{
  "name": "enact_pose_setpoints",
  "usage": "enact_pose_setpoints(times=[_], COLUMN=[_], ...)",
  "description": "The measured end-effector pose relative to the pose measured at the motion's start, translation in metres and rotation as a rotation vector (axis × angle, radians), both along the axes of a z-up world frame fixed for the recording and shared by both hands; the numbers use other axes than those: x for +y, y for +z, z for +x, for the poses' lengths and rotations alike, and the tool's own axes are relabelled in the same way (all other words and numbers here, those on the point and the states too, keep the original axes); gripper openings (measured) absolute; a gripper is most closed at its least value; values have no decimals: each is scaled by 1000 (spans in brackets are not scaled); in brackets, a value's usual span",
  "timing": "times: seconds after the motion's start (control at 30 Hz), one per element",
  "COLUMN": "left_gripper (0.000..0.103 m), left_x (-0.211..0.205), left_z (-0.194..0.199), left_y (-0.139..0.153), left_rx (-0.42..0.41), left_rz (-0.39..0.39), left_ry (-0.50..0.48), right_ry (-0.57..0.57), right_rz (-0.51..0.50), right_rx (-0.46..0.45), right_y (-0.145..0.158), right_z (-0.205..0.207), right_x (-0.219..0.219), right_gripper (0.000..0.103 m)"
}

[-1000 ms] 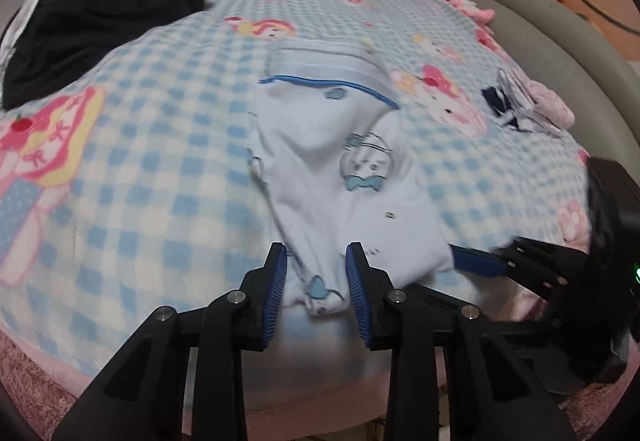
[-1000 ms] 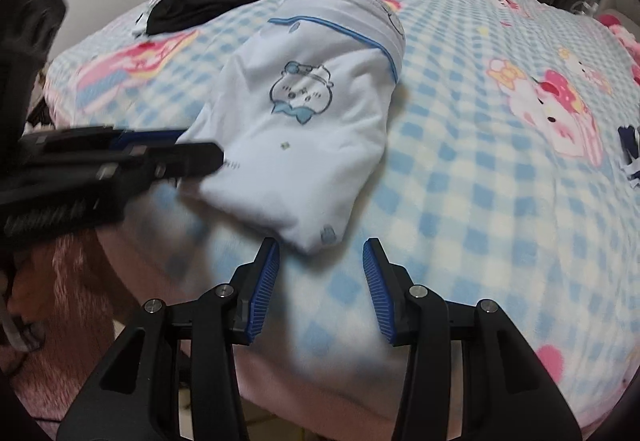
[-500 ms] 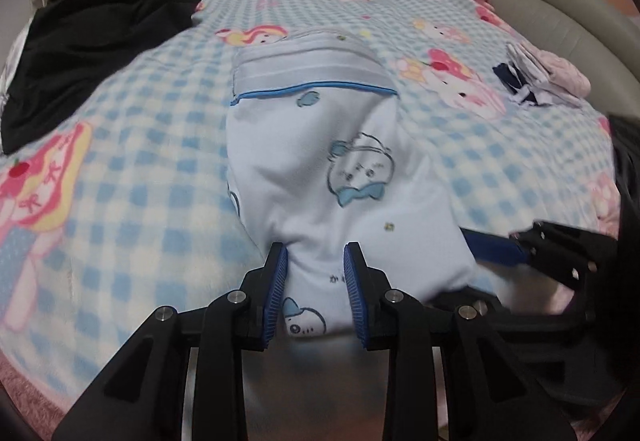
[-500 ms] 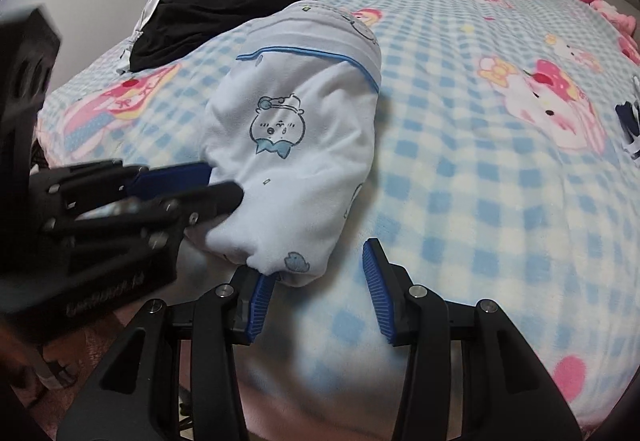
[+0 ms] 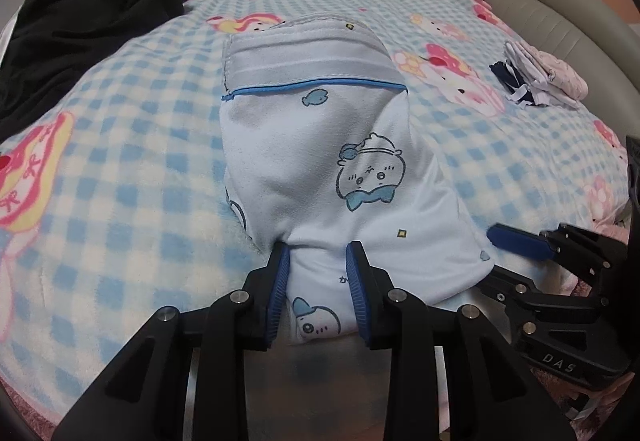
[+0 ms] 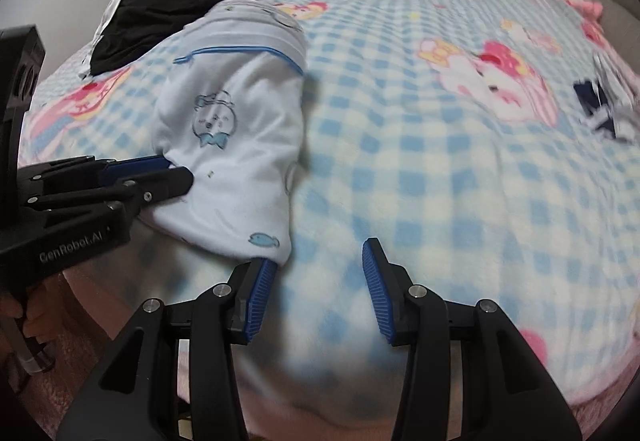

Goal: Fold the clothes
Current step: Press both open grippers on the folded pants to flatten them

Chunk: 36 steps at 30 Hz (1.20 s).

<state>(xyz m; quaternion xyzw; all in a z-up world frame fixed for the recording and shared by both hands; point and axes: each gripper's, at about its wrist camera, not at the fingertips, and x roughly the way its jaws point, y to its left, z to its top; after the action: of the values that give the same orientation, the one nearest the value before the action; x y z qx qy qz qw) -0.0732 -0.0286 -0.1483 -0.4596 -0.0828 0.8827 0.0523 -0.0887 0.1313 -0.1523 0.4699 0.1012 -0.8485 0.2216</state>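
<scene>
We are looking at the checked fleece blanket (image 5: 120,169) filling both views, and lying on it, centre frame in the left wrist view, the pale blue printed garment (image 5: 320,169) — already folded narrow. Its long axis is running from the blue-piped waistband (image 5: 312,65) at upper centre down to the near hem at the blanket's front edge, so it is pointing straight at us.

The black clothing (image 5: 80,21) is sitting in the upper left, well apart, and a small pile of folded pieces (image 5: 540,77) is lying at the right edge.

Our left gripper (image 5: 318,273) is at lower centre with its jaws partly closed and the near hem's left part bunching between the pads — we judge it gripped. Our right gripper (image 6: 316,281) is holding nothing: its jaws are standing half open over bare blanket, and the hem's corner is lying up and to the left, just touching the left pad (image 6: 260,281).

The coming lift needs both corners, so the right gripper is the one needing to shift left in its frame.
</scene>
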Motion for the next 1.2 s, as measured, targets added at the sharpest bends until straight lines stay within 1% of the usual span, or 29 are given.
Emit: enact_pose_setpoints(times=[0.03, 0.1, 0.13, 0.2, 0.27, 0.3, 0.37, 0.43, 0.5, 0.53, 0.6, 0.7, 0.77, 0.83, 0.93, 0.97, 1.07, 1.13, 1.2], left_gripper=[32, 32, 32, 31, 32, 32, 32, 32, 32, 32, 32, 32, 32, 32, 32, 32, 32, 33, 34], left_x=[-1, -4, -6, -12, -15, -16, -15, -14, -15, -16, -15, -15, -17, -17, -15, -14, -10, -9, -11], left_z=[1, 1, 0, 1, 1, 2, 3, 3, 2, 2, 2, 0, 0, 3, 12, 17, 23, 22, 17], left_y=[0, 0, 0, 1, 1, 0, 0, -1, -2, -2, -2, -3, -1, 4, 13, 15, 15, 10, 7], left_rx=[1, 3, 2, 3, 6, 5, 5, 2, -2, -3, -4, -5, -1, 14, 37, 40, 28, 10, 1], left_rz=[1, 8, 27, 77, 107, 113, 106, 96, 104, 108, 102, 102, 121, 124, 119, 115, 92, 70, 87], left_ry=[0, 12, 18, 35, 46, 48, 44, 36, 33, 32, 38, 50, 60, 65, 62, 58, 48, 48, 56], right_ry=[-4, -7, -5, 15, 50, 78, 112, 124, 102, 88, 60, 35, 82, 137, 171, 172, 127, 98, 77], right_rz=[10, 26, 9, -52, -124, -122, -71, -35, 9, 13, 20, 22, -21, -36, 31, 53, 47, 2, -22], right_rx=[-4, 5, 19, 38, 52, 68, 93, 68, 29, 22, 8, 12, 4, -3, 21, 31, 67, 82, 104], right_y=[2, 7, 13, 27, 40, 43, 38, 24, 12, 11, 9, 15, 21, 22, 12, 9, 9, 13, 15], right_z=[0, 3, 6, 10, 11, 12, 10, 2, -4, -3, -3, 3, 10, 18, 23, 21, 11, 7, 6], right_x=[2, 5, 8, 10, 8, 1, -15, -26, -26, -20, -9, 5, 9, 3, -17, -22, -27, -26, -28], right_gripper=[43, 34, 33, 35, 35, 35, 35, 35, 40, 46, 47, 45, 45, 45, 45, 45, 45, 46, 46])
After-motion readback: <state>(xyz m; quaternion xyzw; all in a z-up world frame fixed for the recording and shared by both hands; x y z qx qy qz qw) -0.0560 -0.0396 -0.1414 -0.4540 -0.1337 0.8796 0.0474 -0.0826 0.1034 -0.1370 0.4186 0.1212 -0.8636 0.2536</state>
